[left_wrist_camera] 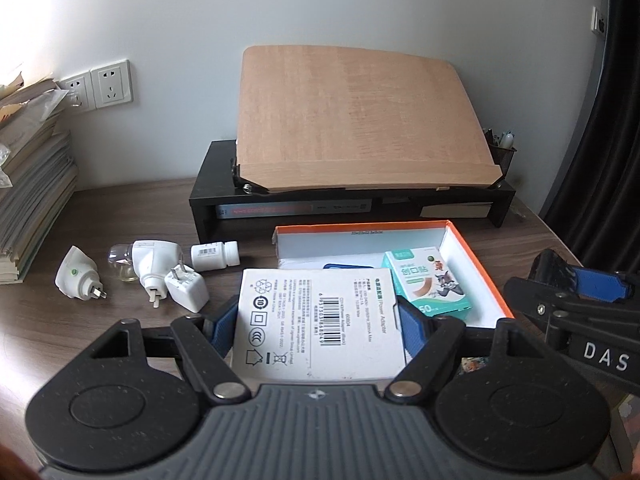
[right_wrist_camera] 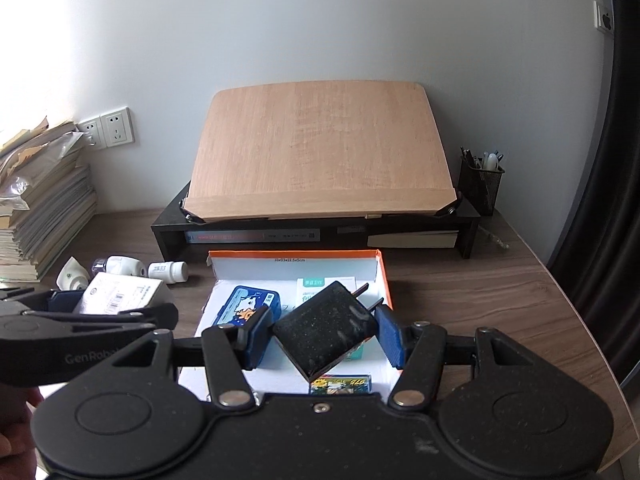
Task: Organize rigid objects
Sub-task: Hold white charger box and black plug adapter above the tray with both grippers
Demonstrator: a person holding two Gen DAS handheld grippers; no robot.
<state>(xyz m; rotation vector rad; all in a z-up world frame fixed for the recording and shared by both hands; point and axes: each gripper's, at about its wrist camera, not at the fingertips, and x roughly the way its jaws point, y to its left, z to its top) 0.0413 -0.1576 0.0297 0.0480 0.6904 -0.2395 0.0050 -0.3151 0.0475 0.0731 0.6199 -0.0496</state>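
A white adapter box (left_wrist_camera: 316,320), barcode side up, and a black, tilted plug adapter (right_wrist_camera: 326,330) are above the orange-rimmed open box (right_wrist_camera: 385,276).

A: State the lighting condition.
B: Soft daylight enters from the upper left; the wall (left_wrist_camera: 320,8) is overexposed at that corner in both views and grades to grey rightward.
A: Shadows?
B: Diffuse. A faint one lies under the black riser (right_wrist_camera: 312,236) on the tabletop (left_wrist_camera: 132,200).
A: Optical defects?
B: Strong fisheye bending at the edges and dark corner vignetting. Printed text stays sharp; no motion blur is evident.
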